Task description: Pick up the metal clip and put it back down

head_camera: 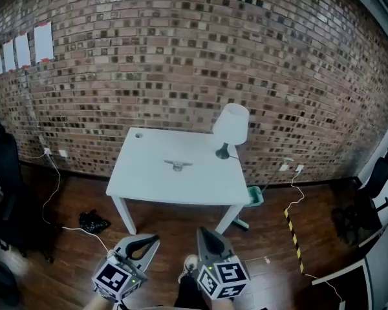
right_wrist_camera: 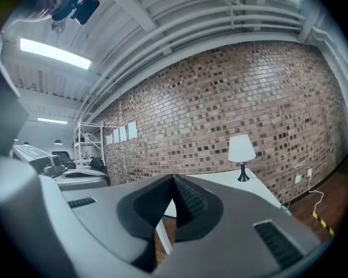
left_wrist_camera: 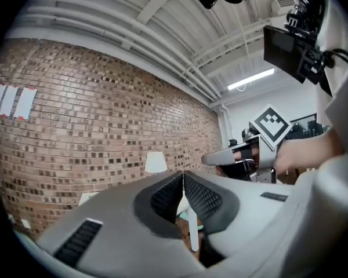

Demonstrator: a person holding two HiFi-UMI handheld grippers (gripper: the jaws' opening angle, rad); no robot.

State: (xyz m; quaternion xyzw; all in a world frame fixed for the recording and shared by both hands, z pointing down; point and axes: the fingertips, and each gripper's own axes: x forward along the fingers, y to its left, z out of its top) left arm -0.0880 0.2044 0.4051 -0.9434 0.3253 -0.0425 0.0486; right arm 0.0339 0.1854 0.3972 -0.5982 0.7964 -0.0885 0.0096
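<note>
My left tongs (head_camera: pixel 152 239) and right tongs (head_camera: pixel 203 232) are closed tight, holding nothing. Clip (head_camera: pixel 178 166) lies on the surface (head_camera: pixel 145 176), well apart from both.

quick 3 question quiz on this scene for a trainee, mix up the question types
1. True or false: the metal clip lies on the white table.
2. Where on the table does the lamp stand? A) near left corner B) far right corner C) centre
3. Fill in: the left gripper and the right gripper are both empty, jaws ____.
Key: 1 true; 2 B; 3 shut.
</note>
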